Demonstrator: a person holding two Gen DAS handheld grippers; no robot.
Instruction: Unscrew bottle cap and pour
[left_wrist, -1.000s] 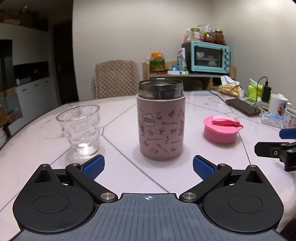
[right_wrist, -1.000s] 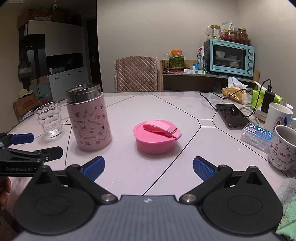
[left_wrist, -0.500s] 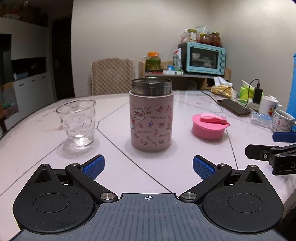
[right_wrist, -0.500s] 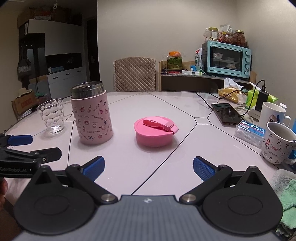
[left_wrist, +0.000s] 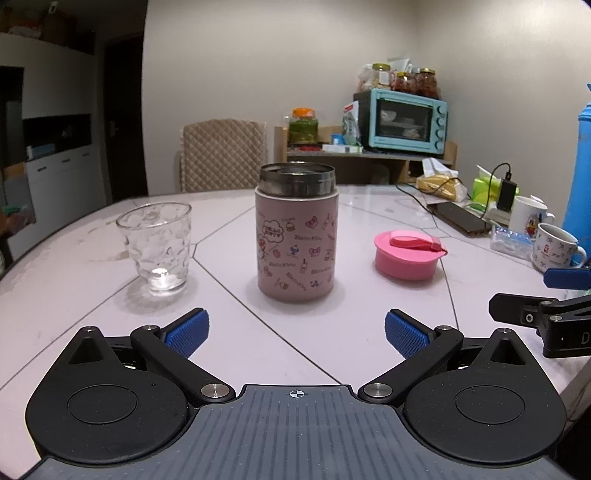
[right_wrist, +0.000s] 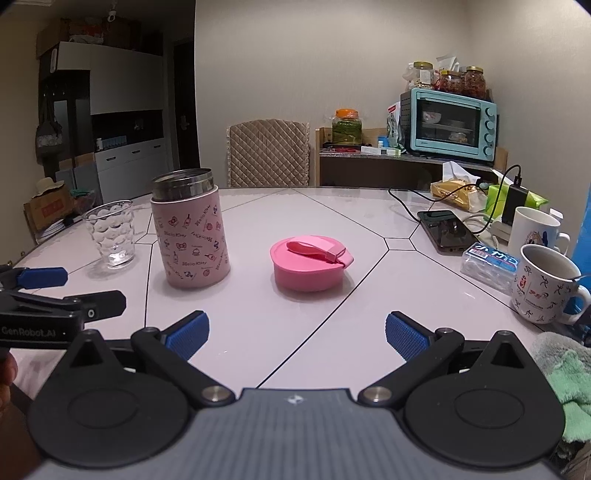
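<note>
Nearest the cameras, we found the left gripper (left_wrist: 296, 326) and the right gripper (right_wrist: 296, 328) both spread wide and holding nothing, each low over the near edge of the table (left_wrist: 280, 343). Beyond them, we noted the pink bottle (left_wrist: 296, 236) standing upright with its steel mouth uncovered. Its pink cap (left_wrist: 408, 254) lay on the table, apart from the bottle on its right. On the bottle's left stood a glass (left_wrist: 158, 249), upright and clear of the bottle. Farther back, we recorded a mug (right_wrist: 546, 290) and a phone (right_wrist: 445, 230).
</note>
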